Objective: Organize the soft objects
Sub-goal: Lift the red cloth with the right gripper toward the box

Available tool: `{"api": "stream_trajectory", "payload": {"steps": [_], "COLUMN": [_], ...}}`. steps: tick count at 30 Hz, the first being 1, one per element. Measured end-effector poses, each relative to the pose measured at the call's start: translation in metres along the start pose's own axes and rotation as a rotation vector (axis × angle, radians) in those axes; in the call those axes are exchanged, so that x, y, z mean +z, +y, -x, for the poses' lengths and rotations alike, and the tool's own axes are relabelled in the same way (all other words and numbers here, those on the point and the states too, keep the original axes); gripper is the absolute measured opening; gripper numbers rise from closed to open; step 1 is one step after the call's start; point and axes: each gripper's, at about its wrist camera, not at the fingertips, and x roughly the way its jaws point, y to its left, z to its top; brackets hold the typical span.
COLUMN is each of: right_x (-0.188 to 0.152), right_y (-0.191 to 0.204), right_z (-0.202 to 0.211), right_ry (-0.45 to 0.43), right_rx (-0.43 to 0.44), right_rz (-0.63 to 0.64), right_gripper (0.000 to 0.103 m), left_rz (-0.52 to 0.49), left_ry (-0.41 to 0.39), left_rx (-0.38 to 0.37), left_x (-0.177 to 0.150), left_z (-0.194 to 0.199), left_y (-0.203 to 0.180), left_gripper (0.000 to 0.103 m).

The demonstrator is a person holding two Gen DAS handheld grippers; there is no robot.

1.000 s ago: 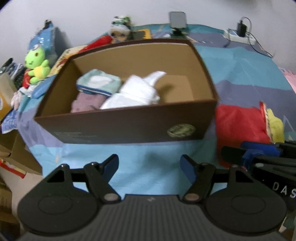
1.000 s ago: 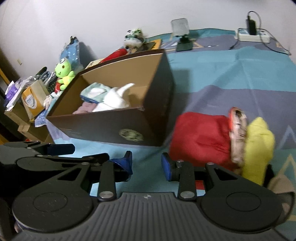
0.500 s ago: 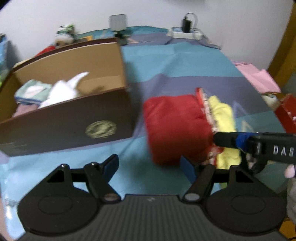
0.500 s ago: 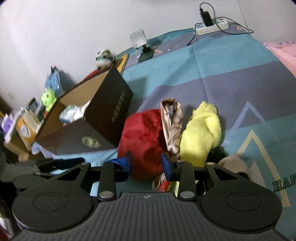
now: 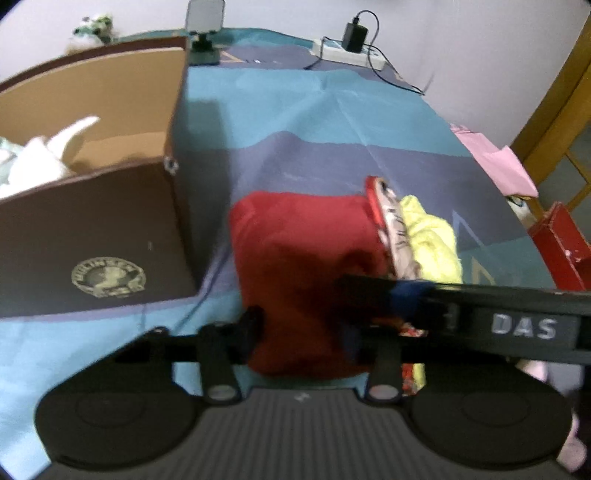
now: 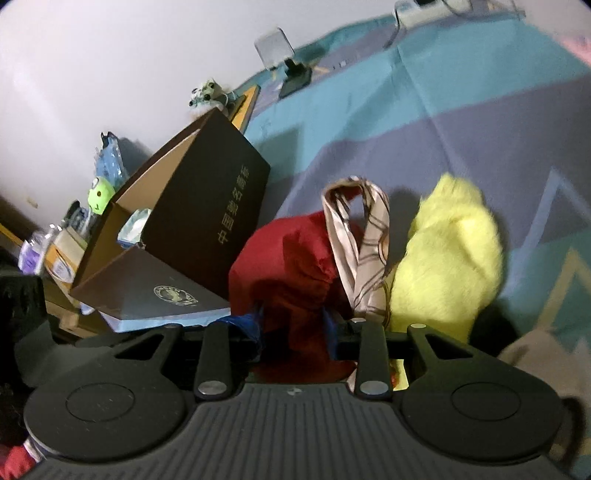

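Note:
A folded red cloth (image 5: 306, 251) lies on the bedspread to the right of the open brown box (image 5: 92, 240). My left gripper (image 5: 301, 328) is down on the cloth's near edge, its jaws closing, with red fabric filling the gap. One black finger (image 5: 461, 299) of the right gripper crosses in from the right. In the right wrist view my right gripper (image 6: 293, 328) is also closing on the red cloth (image 6: 291, 258). A patterned scarf (image 6: 365, 240) and a yellow fluffy cloth (image 6: 450, 258) lean against it. White and pale folded cloths (image 5: 37, 158) lie in the box.
A power strip (image 5: 347, 55) and a phone on a stand (image 5: 205, 22) sit by the far wall. A red box (image 5: 561, 243) and pink fabric (image 5: 495, 162) lie at the right edge. A green frog toy (image 6: 99, 194) and cartons crowd the space behind the brown box (image 6: 207, 206).
Both grippers swung from the box to the cloth pile and came down onto it. The left jaws narrowed a lot around the red cloth, and the right jaws narrowed slightly.

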Motion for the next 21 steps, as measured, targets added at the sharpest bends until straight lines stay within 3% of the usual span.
{"api": "stream_trajectory", "payload": {"steps": [2, 4, 14, 21], "right_x": [0.001, 0.002, 0.008, 0.02], "right_y": [-0.002, 0.003, 0.042, 0.075], "right_z": [-0.002, 0.001, 0.038, 0.059], "right_ry": [0.014, 0.01, -0.046, -0.14], "right_rx": [0.026, 0.045, 0.13, 0.167], "right_rz": [-0.029, -0.011, 0.089, 0.125], "right_gripper": [0.012, 0.01, 0.009, 0.009], "left_rz": [-0.003, 0.001, -0.065, -0.142], "left_ry": [-0.01, -0.013, -0.105, -0.174], "left_rx": [0.003, -0.012, -0.105, -0.101], "left_x": [-0.001, 0.0, 0.004, 0.018], "left_z": [0.002, 0.007, 0.066, 0.11], "left_y": [0.001, 0.004, -0.003, -0.009], "left_gripper": [0.02, 0.016, 0.015, 0.015]}}
